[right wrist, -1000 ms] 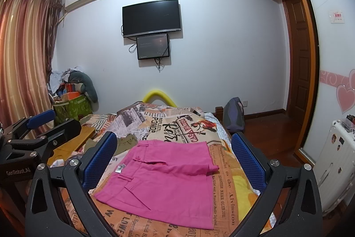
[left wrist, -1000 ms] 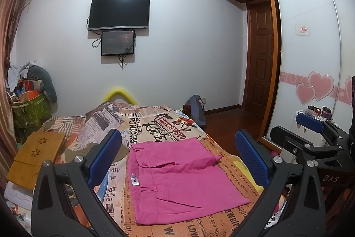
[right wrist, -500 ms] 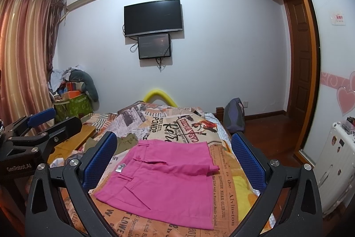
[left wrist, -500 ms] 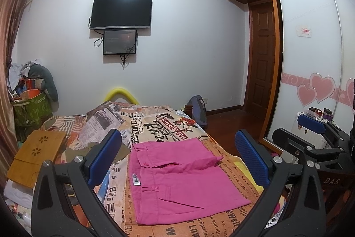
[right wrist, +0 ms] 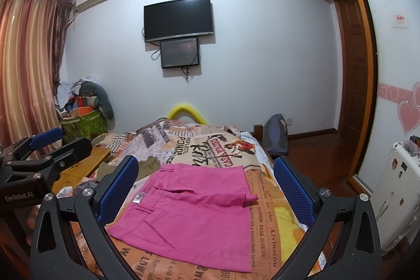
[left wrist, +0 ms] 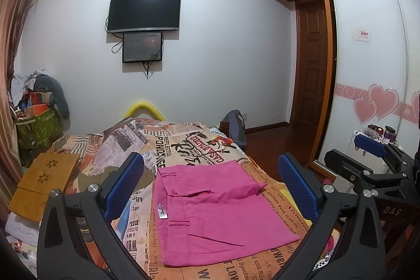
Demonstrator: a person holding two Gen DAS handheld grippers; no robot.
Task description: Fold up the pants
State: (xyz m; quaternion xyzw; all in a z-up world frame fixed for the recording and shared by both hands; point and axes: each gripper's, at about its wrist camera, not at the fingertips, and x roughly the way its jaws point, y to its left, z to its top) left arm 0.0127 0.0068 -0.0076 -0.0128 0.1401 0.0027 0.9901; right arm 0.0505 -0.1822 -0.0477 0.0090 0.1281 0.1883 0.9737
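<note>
Pink pants (left wrist: pixel 212 211) lie folded into a flat rectangle on the bed, waistband to the left with a white label showing; they also show in the right wrist view (right wrist: pixel 194 211). My left gripper (left wrist: pixel 210 190) is open and empty, held above and in front of the pants. My right gripper (right wrist: pixel 204 190) is open and empty too, above the pants. The right gripper shows at the right edge of the left wrist view (left wrist: pixel 367 169); the left gripper shows at the left edge of the right wrist view (right wrist: pixel 39 162).
The bed has a newspaper-print cover (left wrist: pixel 183 146). A wooden lap tray (left wrist: pixel 44 183) lies at its left with olive cloth (left wrist: pixel 118 175) beside it. A backpack (right wrist: pixel 275 133) stands on the floor at right. A white cabinet (right wrist: pixel 393 188) and wardrobe door (left wrist: pixel 367 70) are at right.
Both grippers have drifted very slightly; the view shifts a little. The pants have not moved and both grippers stay open.
</note>
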